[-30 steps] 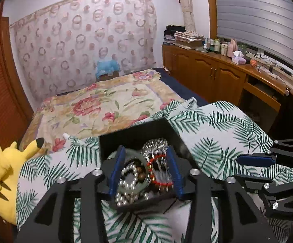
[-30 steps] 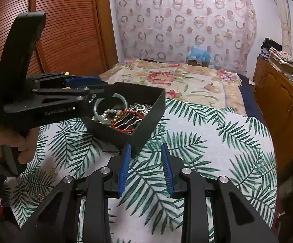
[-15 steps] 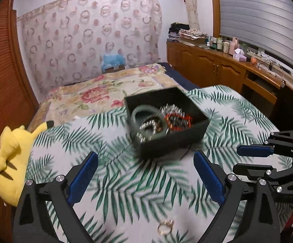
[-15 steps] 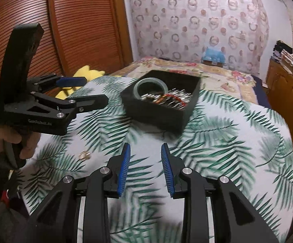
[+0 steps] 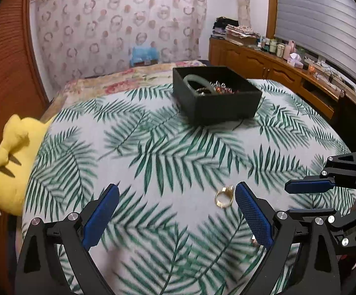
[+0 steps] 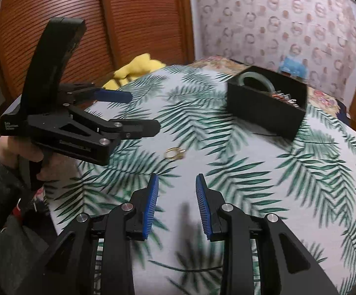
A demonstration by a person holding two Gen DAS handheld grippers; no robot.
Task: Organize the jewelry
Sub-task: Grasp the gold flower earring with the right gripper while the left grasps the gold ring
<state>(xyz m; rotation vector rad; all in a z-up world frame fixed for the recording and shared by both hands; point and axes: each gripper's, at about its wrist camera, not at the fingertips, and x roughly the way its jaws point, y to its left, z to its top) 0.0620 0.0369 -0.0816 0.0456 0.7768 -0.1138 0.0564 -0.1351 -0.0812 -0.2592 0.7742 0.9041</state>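
The left gripper [image 5: 175, 217] hovered with jaws spread wide and empty; the gold ring [image 5: 224, 196] lay flat on the palm-print bedspread [image 5: 153, 152] just inside its right finger. The right gripper [image 6: 177, 205] stood part-spread, empty. Well beyond sat the black jewelry box [image 5: 217, 93], green bangle [image 5: 198, 83] propped inside.

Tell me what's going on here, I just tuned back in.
A person is sorting jewelry on a palm-print cloth. The black box already holds a green bangle and beaded pieces. A gold ring lies loose on the cloth. The left gripper is wide open near the ring; the right gripper is open and empty, holding nothing.
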